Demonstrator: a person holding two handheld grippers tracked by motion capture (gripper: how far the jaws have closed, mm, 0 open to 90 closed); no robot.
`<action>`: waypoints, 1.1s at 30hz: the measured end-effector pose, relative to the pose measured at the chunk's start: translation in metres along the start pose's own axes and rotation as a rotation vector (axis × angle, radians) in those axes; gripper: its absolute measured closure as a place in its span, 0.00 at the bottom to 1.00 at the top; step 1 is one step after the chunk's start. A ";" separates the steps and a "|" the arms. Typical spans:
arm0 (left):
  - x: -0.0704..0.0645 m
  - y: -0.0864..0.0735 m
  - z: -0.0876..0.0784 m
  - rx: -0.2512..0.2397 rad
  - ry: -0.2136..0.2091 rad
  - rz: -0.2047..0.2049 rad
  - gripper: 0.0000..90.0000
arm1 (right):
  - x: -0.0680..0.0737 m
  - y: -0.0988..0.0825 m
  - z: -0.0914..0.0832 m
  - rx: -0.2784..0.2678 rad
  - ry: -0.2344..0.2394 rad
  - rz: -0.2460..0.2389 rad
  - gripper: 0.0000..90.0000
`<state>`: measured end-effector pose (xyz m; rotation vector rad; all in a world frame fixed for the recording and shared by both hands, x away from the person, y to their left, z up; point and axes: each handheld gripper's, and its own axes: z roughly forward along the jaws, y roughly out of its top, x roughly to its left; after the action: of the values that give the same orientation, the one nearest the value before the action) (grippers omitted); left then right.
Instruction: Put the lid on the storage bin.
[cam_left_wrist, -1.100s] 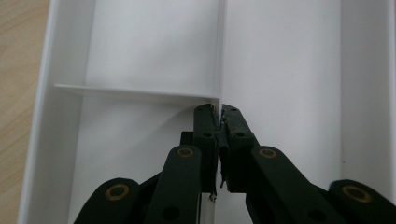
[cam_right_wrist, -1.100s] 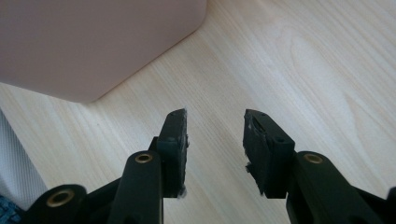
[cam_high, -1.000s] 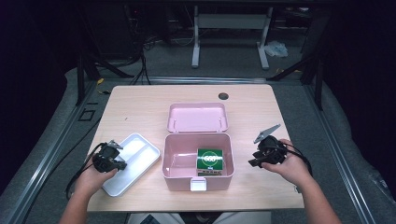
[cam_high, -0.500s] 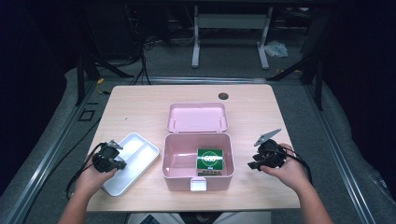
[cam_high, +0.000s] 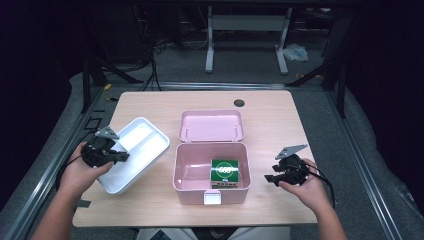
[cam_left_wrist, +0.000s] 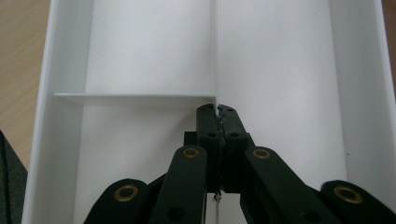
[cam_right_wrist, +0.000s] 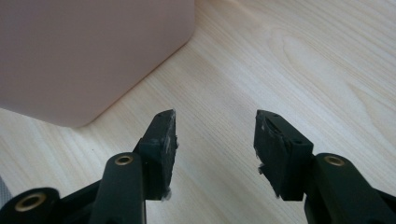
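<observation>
Left gripper lifting the white plastic divided tray beside the open pink plastic box.

The left gripper is clenching the tray's thin centre partition, and the tray, flat on the light wooden table 1 second ago, is now tilting up off it at the box's left; I judge it is heading into the box as an insert. The left hand is holding raised, wrist angled inward. The right gripper, resting low by the box's right side, is released; its jaws have just been opening, with nothing between them. A green carton is sitting inside the box.
</observation>
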<state>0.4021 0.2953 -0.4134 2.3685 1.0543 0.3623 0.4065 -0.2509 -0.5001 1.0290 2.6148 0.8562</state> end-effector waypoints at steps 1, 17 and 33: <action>0.000 0.004 -0.003 0.004 -0.001 0.006 1.00 | 0.001 -0.001 0.001 0.002 -0.013 -0.008 0.53; -0.013 0.064 -0.021 0.033 -0.085 0.156 1.00 | 0.006 -0.004 0.005 -0.015 -0.051 -0.034 0.52; -0.089 0.139 0.006 0.124 -0.206 0.468 0.99 | 0.002 -0.009 0.004 -0.049 -0.028 0.001 0.52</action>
<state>0.4303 0.1481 -0.3436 2.6848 0.4330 0.2122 0.4016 -0.2529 -0.5086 1.0223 2.5576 0.8945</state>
